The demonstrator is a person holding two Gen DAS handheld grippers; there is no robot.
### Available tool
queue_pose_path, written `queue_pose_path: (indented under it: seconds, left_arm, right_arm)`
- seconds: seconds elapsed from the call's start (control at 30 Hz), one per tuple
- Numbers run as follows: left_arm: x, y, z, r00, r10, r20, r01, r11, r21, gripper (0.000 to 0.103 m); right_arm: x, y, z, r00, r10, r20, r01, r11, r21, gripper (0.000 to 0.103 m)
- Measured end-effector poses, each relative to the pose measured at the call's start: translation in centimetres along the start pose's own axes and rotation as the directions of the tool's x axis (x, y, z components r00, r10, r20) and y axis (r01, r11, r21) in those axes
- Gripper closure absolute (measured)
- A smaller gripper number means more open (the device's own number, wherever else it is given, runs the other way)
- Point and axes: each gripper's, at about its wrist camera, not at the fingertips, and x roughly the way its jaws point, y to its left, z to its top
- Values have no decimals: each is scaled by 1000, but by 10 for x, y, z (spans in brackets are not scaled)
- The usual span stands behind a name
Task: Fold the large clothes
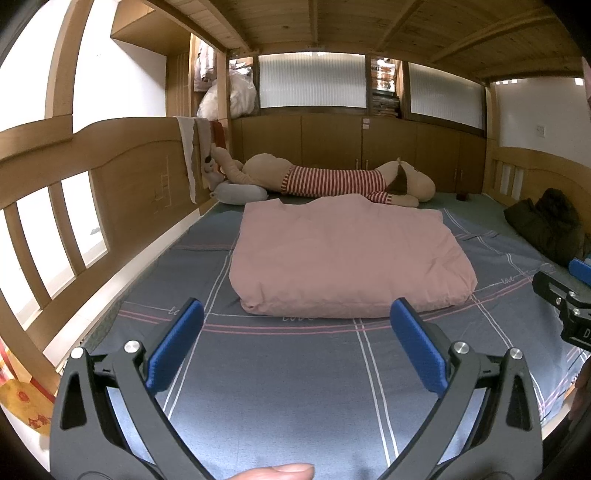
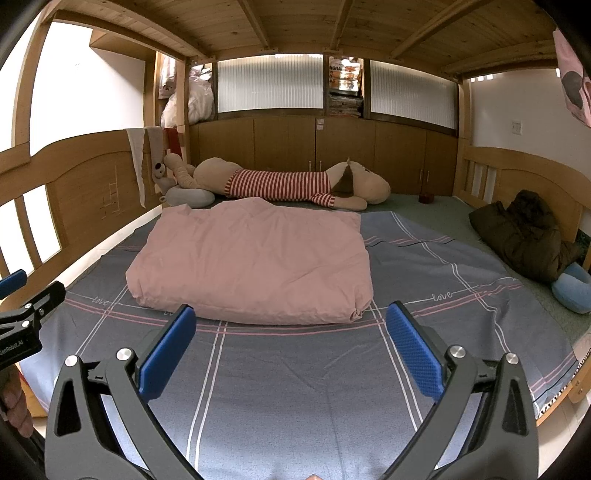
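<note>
Left wrist view: left gripper (image 1: pixel 295 321) and right gripper (image 2: pixel 291 325) both spread, empty, short of the folded pink quilt (image 1: pixel 343 254) mid-bed; each should pinch a near corner, deep.

1. Home bedroom: lower bunk bed (image 2: pixel 295 369), wooden slats (image 2: pixel 295 26) of the upper bunk overhead.
2. Checked sheet (image 1: pixel 295 387) and pink duvet (image 1: pixel 343 258) on the mattress.
3. Plush dog (image 2: pixel 288 182) at the far end.
4. Wooden cupboards (image 2: pixel 332 147) behind it.
</note>
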Motion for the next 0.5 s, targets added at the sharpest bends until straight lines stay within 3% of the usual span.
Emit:
queue_pose_path:
  seconds: [0.5]
  left_arm:
    - [0, 0, -2, 1000, 0, 0, 0, 1000, 4, 2]
  right_arm:
    - [0, -1, 0, 1000, 2, -3, -2, 1000, 0, 1]
